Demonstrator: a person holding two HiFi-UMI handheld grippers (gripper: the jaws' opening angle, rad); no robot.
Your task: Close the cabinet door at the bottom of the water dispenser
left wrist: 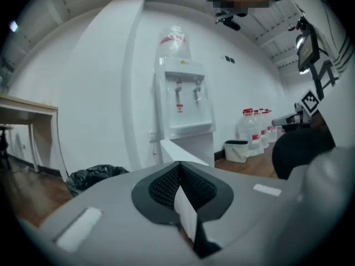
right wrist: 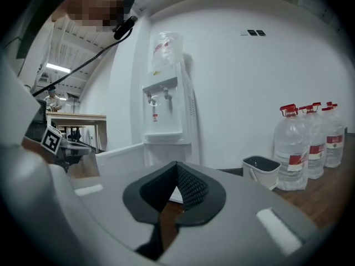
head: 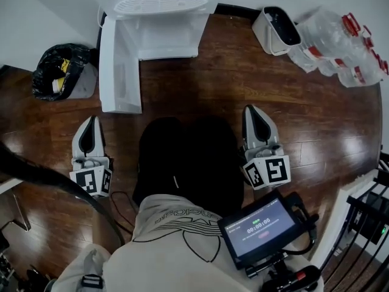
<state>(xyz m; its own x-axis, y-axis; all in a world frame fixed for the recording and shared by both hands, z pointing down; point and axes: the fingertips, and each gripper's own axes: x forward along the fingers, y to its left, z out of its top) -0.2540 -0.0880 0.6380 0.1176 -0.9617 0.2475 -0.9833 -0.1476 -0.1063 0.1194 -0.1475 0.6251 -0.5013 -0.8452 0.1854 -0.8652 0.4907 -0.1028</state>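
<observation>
- Left gripper (head: 91,129): jaws closed tip to tip in the left gripper view (left wrist: 178,173), nothing held between them.
- Right gripper (head: 256,119): same in the right gripper view (right wrist: 177,173), jaws together and empty.
- Both are held low in the head view, either side of the person's dark trousers, tips pointed at the water dispenser (head: 159,17) at top centre.
- Cabinet door (head: 119,66): white panel in the upper left of the head view, swung wide out from the dispenser base towards the person, roughly square to the front.
- It is also seen just above the jaws in both gripper views (left wrist: 173,148) (right wrist: 119,155).
- Progress: nothing done yet, as judged. The door is fully open and neither gripper is touching it. The left one is nearer but still apart.
- Left to do: the door's outer face is to be reached, likely with the left gripper, then pushed round until flush with the cabinet.
- Writing: the screen (head: 262,227) at lower right shows timer digits, apparently 00:00:00.
- Red labels are seen on the water bottles (head: 340,47) at upper right, print too small to read.
- A red sticker sits between the dispenser taps, unreadable.
- Square black-and-white markers are seen on both gripper cubes.
</observation>
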